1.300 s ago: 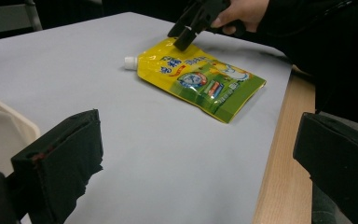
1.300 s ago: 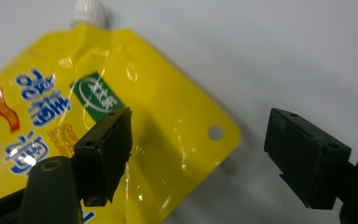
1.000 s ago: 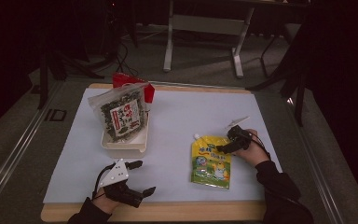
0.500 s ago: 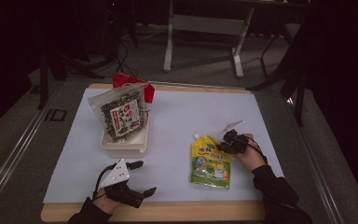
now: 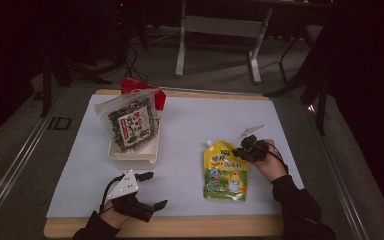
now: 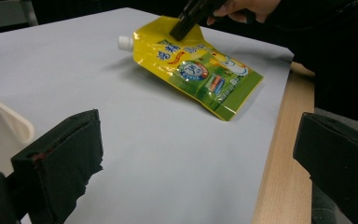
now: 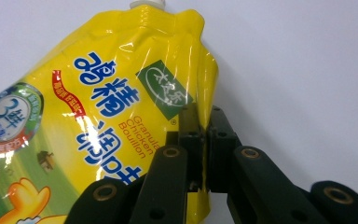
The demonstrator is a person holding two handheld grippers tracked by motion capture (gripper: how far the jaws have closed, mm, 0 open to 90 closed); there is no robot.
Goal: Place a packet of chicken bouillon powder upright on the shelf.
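While our right gripper (image 7: pixel 204 140) pinches the edge of the yellow bouillon pouch (image 7: pixel 98 121), jaws just closed on it, the pouch lies on the white mat (image 5: pixel 195 135), and our left gripper (image 5: pixel 147 190) rests spread, well apart.

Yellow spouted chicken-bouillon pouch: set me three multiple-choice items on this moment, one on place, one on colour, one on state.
1. Where does the yellow spouted chicken-bouillon pouch lie?
A. in the white tray
B. on the pale sheet, at the person's right
C. on the floor

2. What colour is the pouch's spout cap?
A. white
B. red
C. black

3. How does the right claw stand?
A. wide open above the pouch
B. shut on nothing
C. shut on the pouch's edge

Key: 1 B, the high view shows it on the pale sheet by the right hand. 2 A, the left claw view shows a white cap. 3 C, the right claw view shows the jaws pinching the foil edge.
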